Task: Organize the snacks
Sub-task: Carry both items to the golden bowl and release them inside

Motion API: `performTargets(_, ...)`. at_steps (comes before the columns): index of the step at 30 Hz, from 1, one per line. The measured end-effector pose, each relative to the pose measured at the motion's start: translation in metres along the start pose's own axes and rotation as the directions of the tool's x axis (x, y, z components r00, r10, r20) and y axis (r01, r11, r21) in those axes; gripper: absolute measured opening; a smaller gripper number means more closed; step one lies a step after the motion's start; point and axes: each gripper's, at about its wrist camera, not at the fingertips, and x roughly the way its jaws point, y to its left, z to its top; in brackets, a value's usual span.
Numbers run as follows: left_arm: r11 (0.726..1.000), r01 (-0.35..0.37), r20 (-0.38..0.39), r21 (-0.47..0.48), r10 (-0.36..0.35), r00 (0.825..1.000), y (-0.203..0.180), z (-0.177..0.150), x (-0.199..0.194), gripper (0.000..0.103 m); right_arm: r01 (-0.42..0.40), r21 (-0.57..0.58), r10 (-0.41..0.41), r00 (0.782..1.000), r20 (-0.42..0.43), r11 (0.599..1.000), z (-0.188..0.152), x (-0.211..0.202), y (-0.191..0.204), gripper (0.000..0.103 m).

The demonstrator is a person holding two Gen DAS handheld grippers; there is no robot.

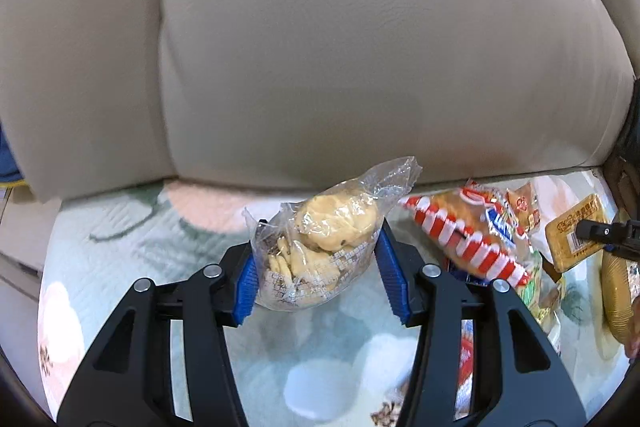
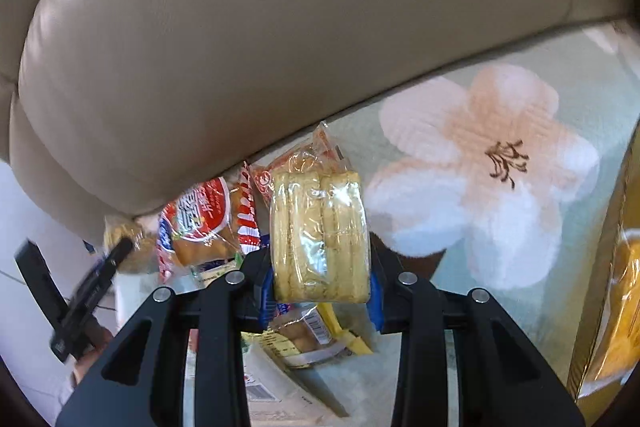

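Left hand-held gripper (image 1: 320, 263) clamped on clear cookie bag (image 1: 320, 251), bag lifted above floral cover (image 1: 120, 251) of the sofa seat, in front of beige backrest (image 1: 320, 47). Right hand-held gripper (image 2: 320, 287) closed on clear-wrapped biscuit pack (image 2: 320, 235), held upright above the seat. Red-white striped snack bag (image 1: 464, 239) and other packets piled on seat by the backrest edge, under and left of the biscuit pack

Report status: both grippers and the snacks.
Left gripper shut on clear plastic bag of pale cookies. Right gripper shut on clear-wrapped yellow biscuit pack. Red-and-white striped snack bag lies in pile beside; nothing blocking.
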Motion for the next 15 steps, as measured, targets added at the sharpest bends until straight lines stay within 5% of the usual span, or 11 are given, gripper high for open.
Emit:
performTargets(9, 0.999, -0.049, 0.04, 0.013, 0.049, 0.998, -0.006, -0.011, -0.044, 0.052, 0.008, -0.081, 0.002, 0.992, 0.122, 0.997, -0.011, -0.06, 0.022, 0.034)
performTargets(15, 0.999, -0.038, 0.047, 0.02, 0.037, 0.998, -0.028, -0.032, -0.074, 0.052, 0.121, -0.156, -0.08, 0.966, 0.246, 0.98, -0.016, -0.104, 0.037, 0.034)
